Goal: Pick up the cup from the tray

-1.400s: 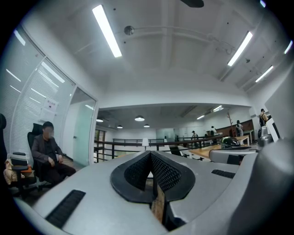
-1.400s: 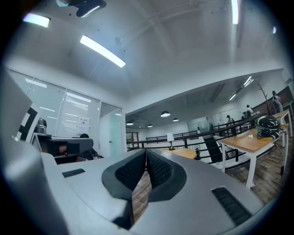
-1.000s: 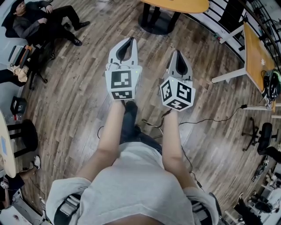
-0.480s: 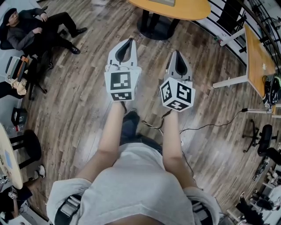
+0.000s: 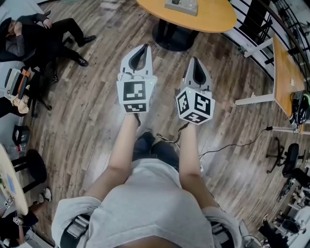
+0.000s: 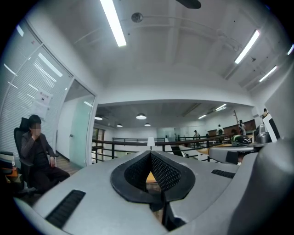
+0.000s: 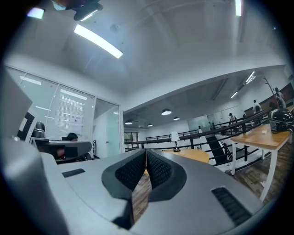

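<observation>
I hold both grippers level over a wooden floor, side by side, each with nothing in it. The left gripper (image 5: 141,47) has its jaw tips touching, and in its own view the left gripper (image 6: 149,154) is shut. The right gripper (image 5: 195,60) is shut too, as the right gripper view confirms (image 7: 146,151). Ahead stands a round orange table (image 5: 213,17) on a black foot. A grey tray (image 5: 181,6) lies on it at the picture's top edge. I cannot make out a cup.
A person sits in a chair (image 5: 41,36) at the far left. A long desk with white legs (image 5: 283,68) and a black railing (image 5: 252,14) are to the right. A black cable (image 5: 232,144) runs across the floor, and a black stool (image 5: 30,162) stands at the left.
The round table and its tray have come further into view at the top as I move forward. Both grippers keep the same pose, still shut.
</observation>
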### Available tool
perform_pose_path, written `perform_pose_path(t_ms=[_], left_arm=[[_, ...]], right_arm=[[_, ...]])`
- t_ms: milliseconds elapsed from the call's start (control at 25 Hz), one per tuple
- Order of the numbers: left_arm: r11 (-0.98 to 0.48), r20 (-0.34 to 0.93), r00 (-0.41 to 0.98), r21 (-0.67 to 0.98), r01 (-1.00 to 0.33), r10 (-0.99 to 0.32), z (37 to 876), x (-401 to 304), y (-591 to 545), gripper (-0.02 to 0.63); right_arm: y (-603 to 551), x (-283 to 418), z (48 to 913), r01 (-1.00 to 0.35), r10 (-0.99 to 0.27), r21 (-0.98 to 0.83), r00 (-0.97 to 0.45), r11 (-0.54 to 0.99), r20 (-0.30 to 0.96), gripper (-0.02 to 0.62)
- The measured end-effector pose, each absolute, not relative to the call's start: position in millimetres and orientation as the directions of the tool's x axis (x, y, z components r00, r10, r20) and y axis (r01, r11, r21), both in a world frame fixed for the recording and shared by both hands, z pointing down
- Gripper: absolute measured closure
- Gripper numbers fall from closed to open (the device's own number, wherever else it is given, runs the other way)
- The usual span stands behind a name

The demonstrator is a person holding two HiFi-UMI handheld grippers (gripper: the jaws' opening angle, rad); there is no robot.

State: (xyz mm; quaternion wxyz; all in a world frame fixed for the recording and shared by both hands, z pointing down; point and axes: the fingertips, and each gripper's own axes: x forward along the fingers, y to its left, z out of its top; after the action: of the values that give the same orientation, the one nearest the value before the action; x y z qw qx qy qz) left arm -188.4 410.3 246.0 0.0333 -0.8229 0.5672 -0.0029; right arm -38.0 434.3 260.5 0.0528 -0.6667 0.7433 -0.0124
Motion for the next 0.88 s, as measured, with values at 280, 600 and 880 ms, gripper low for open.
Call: perform_pose_path(t_ms=[280,600,880], left_arm=[[-0.374,-0.029,0.375,-0.038,-0.927,-0.927,250,-179,374,0.600],[-0.356,-0.017,0.357,-0.046,-0.934,-0.934,256,-166,322,0.600],[-0.304,-0.011,0.305,-0.048,-0.951,-0.952,255,-159,259,0.600]], right_arm=[[404,-33,258,-0.992,-0.993,-0.079,-0.097,0.101,-0.063,0.588],[344,-23,263,-0.987,-0.990,-0.086,-0.128,0.133,-0.054,0.588],[276,-16,260,-0.979,-0.982,-0.083,-0.180,0.184,-0.055,0.588]])
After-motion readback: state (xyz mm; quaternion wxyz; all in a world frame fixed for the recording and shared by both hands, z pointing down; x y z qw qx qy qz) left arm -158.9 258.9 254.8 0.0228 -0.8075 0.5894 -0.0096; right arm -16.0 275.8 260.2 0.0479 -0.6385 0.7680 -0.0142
